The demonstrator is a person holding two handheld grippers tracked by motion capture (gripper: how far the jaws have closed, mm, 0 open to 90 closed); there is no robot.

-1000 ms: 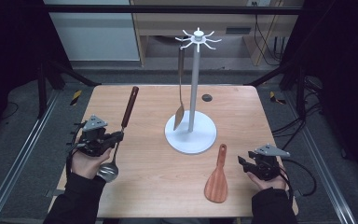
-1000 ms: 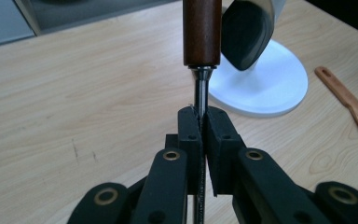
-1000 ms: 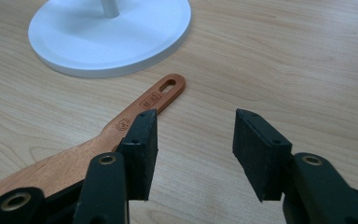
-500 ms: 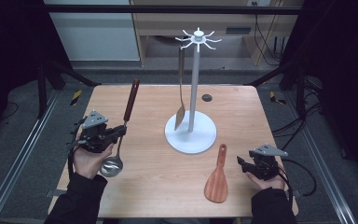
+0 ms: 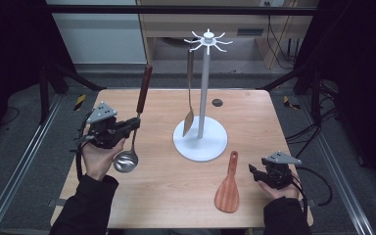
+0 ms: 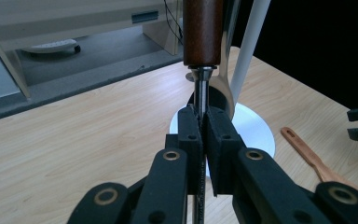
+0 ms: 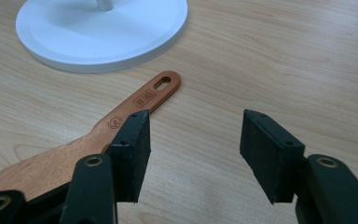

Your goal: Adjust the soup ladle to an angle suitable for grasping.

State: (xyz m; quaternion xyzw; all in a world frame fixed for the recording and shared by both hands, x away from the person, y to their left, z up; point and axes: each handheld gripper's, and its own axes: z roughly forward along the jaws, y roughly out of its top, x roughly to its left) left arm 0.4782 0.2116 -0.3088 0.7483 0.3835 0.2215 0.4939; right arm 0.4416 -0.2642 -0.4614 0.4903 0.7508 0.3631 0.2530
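My left gripper [image 5: 134,125] is shut on the thin steel shaft of a ladle [image 5: 126,161], just below its brown wooden handle [image 6: 203,32]. The ladle is held off the table, handle up and bowl down. The right gripper [image 5: 252,171] rests on the table just right of a wooden spatula [image 5: 227,192]. Its jaws have just been opening and stand apart over bare wood [image 7: 196,135], with the spatula [image 7: 135,105] beside the left jaw. A white hook stand [image 5: 200,142] rises at the table's middle, with a slim spatula [image 5: 190,98] hanging from it.
The wooden table [image 5: 274,122] has a small dark round disc [image 5: 217,102] near its far edge. Metal rails run along both sides of the table. The stand's base [image 7: 102,32] lies close ahead of the right gripper.
The left gripper has risen with the ladle, and the handle now tips more upright while the bowl has come off the table. The right hand has stayed where it was.
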